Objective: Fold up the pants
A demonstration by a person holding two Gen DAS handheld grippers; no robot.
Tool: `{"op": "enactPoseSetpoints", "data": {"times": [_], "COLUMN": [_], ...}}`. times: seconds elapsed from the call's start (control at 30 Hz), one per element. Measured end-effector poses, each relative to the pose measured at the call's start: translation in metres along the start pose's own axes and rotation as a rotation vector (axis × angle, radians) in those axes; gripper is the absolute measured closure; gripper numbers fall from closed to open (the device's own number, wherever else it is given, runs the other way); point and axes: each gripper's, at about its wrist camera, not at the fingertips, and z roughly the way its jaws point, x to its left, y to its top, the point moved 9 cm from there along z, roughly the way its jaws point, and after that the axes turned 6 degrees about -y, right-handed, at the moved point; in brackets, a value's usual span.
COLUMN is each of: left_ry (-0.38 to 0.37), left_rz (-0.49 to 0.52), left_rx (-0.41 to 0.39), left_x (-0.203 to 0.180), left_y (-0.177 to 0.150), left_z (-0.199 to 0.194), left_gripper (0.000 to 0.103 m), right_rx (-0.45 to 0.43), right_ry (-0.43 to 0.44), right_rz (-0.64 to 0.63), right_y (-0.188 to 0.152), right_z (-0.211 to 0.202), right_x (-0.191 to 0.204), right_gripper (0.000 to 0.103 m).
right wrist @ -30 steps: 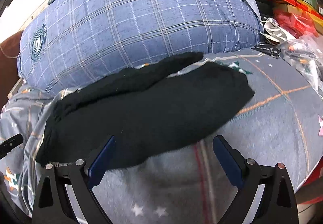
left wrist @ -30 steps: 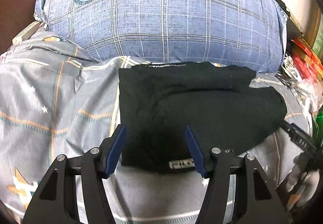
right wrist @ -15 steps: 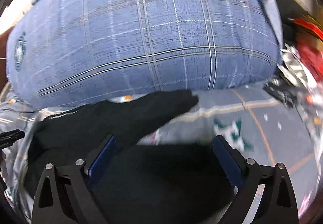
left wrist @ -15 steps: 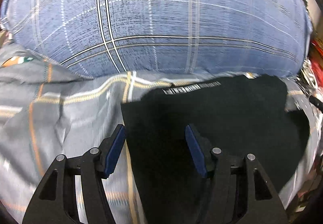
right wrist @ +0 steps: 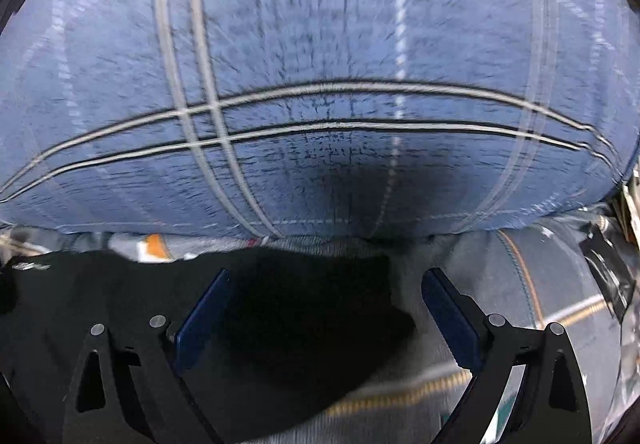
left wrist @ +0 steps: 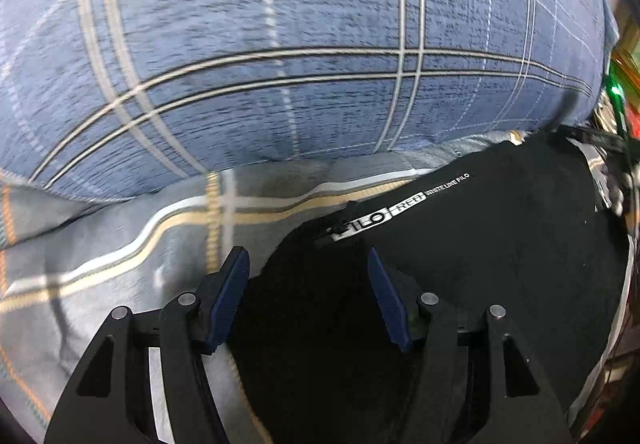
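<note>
While both sets of blue-padded fingers stand apart with nothing clamped between them, the left gripper hangs low over the near-left corner of the folded black fabric pants. One pad sits above bare bedding, the other above black cloth. A white printed label strip runs along the pants' far edge, just ahead of those fingers. Over on the right wrist view, the right gripper straddles the pants' right end, its right pad clear over the grey bedsheet with tan and white stripes. Beyond it all, the big blue plaid pillow fills the far side, blurred.
</note>
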Motion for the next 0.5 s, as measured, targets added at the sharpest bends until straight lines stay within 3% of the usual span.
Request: {"op": "enactPoseSetpoints", "data": {"times": [0.1,0.13,0.17,0.2,0.23,0.27,0.33,0.5], "left_ry": [-0.031,-0.037,-0.049,-0.065,-0.075,-0.076,-0.099,-0.056], "left_rz": [0.008,0.013,0.003,-0.011,-0.026,-0.035,-0.052,-0.052], "left_rx": [0.062,0.073,0.078,0.084,0.084,0.085,0.076,0.026], "left_x": [-0.008,-0.009,-0.009,-0.01,-0.008,-0.005,-0.001,0.008], "left_y": [-0.005,-0.008,-0.01,-0.01,-0.009,-0.009,-0.01,-0.006], "left_z": [0.021,0.026,0.026,0.026,0.022,0.018,0.009,-0.022], "left_gripper": [0.034,0.034,0.035,0.052,0.075,0.075,0.085,0.086], "right_rx": [0.029,0.038,0.051,0.068,0.08,0.085,0.075,-0.004], "right_ry": [0.006,0.015,0.026,0.038,0.041,0.032,0.071,0.127], "right_rz": [0.018,0.016,0.01,-0.004,-0.017,-0.028,0.008,0.081], "right_y": [0.004,0.003,0.002,-0.001,-0.004,-0.006,-0.007,0.0], "right_z": [0.016,0.019,0.022,0.025,0.027,0.028,0.022,-0.012], "right_x": [0.001,0.004,0.007,0.012,0.015,0.017,0.016,0.006], "right_gripper": [0.008,0.014,0.026,0.036,0.058,0.081,0.087,0.088]}}
